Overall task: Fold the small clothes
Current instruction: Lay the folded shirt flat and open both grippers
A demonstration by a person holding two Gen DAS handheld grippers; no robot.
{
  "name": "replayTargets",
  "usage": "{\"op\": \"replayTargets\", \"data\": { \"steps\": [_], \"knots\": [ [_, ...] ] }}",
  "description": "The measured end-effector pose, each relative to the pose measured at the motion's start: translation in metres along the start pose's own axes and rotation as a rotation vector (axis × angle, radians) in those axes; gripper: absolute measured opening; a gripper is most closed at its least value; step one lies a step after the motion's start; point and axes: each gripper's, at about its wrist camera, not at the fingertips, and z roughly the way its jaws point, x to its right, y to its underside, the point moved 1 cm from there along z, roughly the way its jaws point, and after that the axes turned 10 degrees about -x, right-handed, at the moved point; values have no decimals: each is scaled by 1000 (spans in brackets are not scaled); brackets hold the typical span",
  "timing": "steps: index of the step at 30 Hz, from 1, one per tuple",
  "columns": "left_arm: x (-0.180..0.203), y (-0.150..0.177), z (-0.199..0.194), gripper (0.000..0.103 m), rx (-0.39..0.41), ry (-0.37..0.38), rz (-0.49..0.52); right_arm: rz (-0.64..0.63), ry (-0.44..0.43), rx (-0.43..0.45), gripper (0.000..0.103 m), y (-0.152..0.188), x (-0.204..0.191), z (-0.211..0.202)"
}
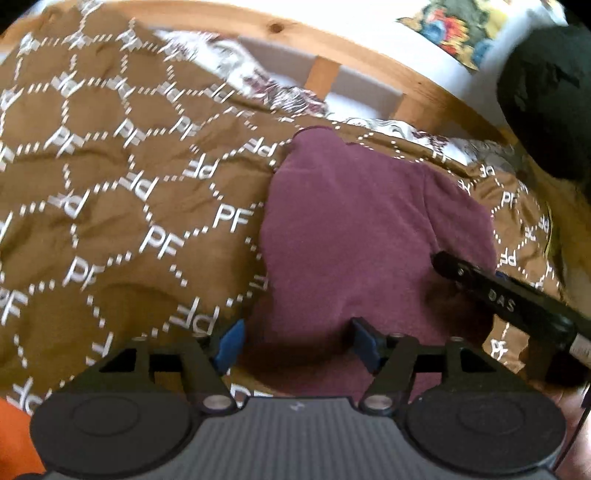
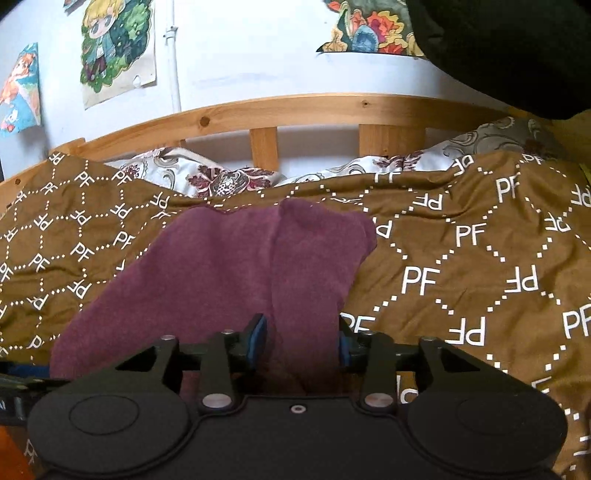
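Left wrist: left tool [image 1: 295, 341] and right tool [image 2: 301, 341] both released over garment [image 1: 351, 229], centre frame; flatten before refolding.

We are looking from each wrist, close over the bed, facing down and forward toward the headboard [image 2: 295, 107]. Both views are sharing the garment [image 1: 362, 229], the quilt [image 2: 461, 258] and a wall picture [image 1: 454, 26].

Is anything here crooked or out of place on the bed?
Little stands out. The purple garment lies folded but lopsided, with uneven edges, on the brown cover. The cover itself is wrinkled, and a flowered sheet shows past its far edge.
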Motion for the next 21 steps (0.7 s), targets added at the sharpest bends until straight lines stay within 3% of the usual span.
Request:
{"op": "replayTargets", "data": {
  "steps": [4, 10, 16, 21],
  "knots": [
    [-1, 3, -14, 88, 25, 2, -2, 9, 11, 21, 71, 3, 2, -14],
    [13, 16, -49, 101, 98, -9, 91, 18, 19, 67, 92, 13, 2, -51],
    [22, 41, -85, 102, 177, -56, 177, 46, -2, 121, 102, 34, 0, -100],
    [21, 63, -111, 102, 218, -70, 193, 107, -32, 157, 102, 56, -1, -139]
  ]
}}
